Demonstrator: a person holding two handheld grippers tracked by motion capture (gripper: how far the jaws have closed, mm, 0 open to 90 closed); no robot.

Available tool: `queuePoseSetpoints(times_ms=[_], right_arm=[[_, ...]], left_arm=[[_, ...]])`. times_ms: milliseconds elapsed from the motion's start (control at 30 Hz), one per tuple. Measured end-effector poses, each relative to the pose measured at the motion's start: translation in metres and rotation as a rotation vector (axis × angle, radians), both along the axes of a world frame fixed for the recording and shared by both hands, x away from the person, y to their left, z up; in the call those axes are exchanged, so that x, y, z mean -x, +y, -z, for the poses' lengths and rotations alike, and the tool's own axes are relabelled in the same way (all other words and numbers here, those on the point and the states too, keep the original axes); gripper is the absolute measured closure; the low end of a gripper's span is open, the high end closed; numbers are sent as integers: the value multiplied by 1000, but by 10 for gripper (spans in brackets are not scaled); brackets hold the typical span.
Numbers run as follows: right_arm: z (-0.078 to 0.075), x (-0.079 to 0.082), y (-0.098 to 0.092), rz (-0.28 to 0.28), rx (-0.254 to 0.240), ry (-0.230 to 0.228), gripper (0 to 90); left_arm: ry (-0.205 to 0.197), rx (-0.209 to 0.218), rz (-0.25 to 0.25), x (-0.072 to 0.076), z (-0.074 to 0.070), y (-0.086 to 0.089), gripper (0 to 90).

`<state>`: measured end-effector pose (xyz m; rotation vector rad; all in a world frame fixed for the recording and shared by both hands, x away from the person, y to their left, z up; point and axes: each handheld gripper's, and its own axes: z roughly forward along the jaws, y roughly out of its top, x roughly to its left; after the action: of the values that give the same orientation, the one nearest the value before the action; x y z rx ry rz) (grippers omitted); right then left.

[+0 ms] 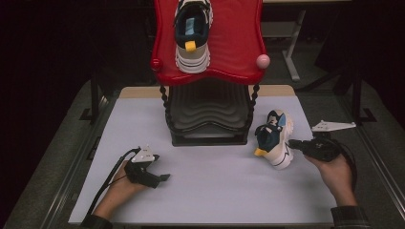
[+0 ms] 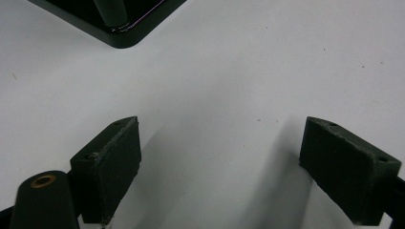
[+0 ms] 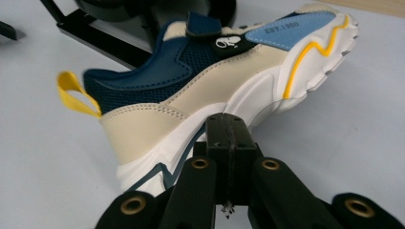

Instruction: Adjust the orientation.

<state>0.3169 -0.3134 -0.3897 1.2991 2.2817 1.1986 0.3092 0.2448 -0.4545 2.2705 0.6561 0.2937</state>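
Right gripper view: clenched right gripper (image 3: 228,125) nosing against shoe (image 3: 200,95) sole, grasping nothing. Best released wide before taking the heel; left gripper (image 2: 219,162) released, idle.

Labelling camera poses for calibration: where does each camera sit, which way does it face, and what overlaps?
High view: above the person's side, facing forward and down on the white table; both hands, left tool, right tool.
Left gripper view: on the left tool, facing bare table; open jaws.
Right gripper view: on the shut right tool, facing the navy-and-cream sneaker.
Shared: sneaker, black rack base.
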Motion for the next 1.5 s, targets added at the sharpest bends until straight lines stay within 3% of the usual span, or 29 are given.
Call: queuePoseSetpoints(times_ms=[267,600,767,967,1233,1367,1500], right_arm=[[12,0,-18,67,30,37,896],[42,-11,-42,138,36,136,896],[47,-19,-47,155,29,139,896],[49,-28,-37,117,12,130,896],[46,-33,-2,14,32,120,895],[46,-32,-3,6,15,113,878],[35,-27,-16,44,-11,90,796]], left_arm=[[-1,0,0,0,0,0,132],[1,-2,0,0,0,0,132],[1,-2,0,0,0,0,132],[1,-1,0,0,0,0,132],[1,-1,0,0,0,0,132],[2,-1,0,0,0,0,132],[2,-1,0,0,0,0,132]])
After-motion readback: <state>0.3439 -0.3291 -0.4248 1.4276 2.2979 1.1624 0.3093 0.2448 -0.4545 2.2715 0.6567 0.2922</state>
